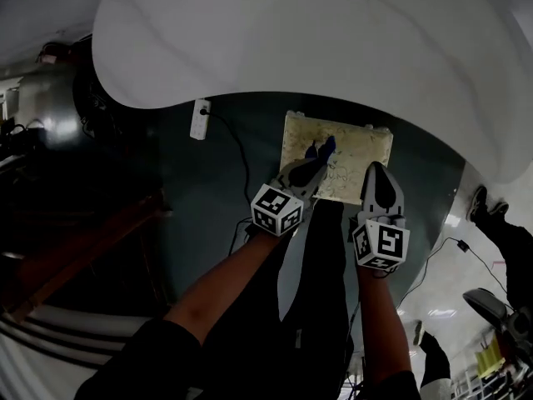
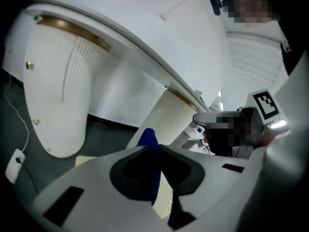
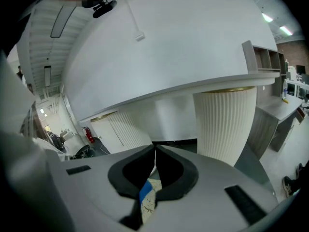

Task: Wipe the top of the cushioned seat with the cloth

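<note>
Left gripper (image 1: pixel 316 157) clenched on blue cloth (image 2: pixel 147 141), cloth pinched between jaws, upper edge poking above tips. Held over far part of cushioned seat (image 1: pixel 360 155). Right gripper (image 3: pixel 154 152) closed, jaws together, nothing between them, over seat's near right edge. Seat stood on dark floor (image 1: pixel 208 190) beside curved white table (image 1: pixel 333 40).

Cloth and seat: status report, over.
Left gripper shut on blue cloth, over cushioned seat. Right gripper shut, empty, alongside. Nothing else on seat top.
</note>
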Available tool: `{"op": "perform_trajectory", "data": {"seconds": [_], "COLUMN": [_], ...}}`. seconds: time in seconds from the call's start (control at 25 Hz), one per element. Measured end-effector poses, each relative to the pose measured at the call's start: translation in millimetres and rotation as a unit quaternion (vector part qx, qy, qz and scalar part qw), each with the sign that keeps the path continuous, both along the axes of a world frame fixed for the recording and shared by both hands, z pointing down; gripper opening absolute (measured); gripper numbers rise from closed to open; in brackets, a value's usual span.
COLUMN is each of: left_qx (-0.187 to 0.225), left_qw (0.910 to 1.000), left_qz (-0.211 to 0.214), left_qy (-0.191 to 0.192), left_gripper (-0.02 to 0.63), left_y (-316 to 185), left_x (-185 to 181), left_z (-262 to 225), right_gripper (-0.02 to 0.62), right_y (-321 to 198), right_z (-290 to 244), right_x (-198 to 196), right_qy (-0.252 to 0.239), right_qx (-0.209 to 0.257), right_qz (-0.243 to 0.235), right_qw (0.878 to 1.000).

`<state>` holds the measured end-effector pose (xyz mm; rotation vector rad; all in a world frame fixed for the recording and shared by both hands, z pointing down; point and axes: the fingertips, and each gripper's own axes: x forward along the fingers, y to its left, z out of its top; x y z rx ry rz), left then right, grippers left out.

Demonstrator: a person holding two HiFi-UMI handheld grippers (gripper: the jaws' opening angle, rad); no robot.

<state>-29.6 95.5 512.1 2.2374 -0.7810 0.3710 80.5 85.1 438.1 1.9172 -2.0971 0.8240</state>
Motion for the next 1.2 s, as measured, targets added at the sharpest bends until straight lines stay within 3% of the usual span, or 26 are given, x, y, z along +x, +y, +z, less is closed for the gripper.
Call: {"op": "perform_trajectory", "data": {"seconds": [0.36,0.64,0.88,1.2], "left_qx": [0.009,0.001,-0.015,-0.017], "left_qw": [0.9973,0.9925,0.9892,0.9918], "left_qz": [-0.054,-0.081,-0.094,-0.060], "left_qy": [-0.048,-0.091,-0.111,-0.111], "left_gripper": [0.051,0.048,0.049,0.049], "left_y": [27.3,37.2,45.3,39.1], "left_x": [-108.0,-160.3,-168.6,-126.5], "left_z": [-8.3,30.3,59.8,96.6], "right_gripper": [0.038,0.038,0.038,0.038], "right_y": [4.9,13.2,16.2,11.5], "right_z": [-5.1,2.8,15.2,30.9], "right_x": [-55.4,-88.1,-99.9,-90.4], "right_qy": [0.003,0.019,0.033,0.033], "right_qx": [-0.002,-0.004,-0.005,-0.018], "right_qz": [-0.023,-0.066,-0.084,-0.091], "right_qw": [1.000,0.998,0.996,0.995]}}
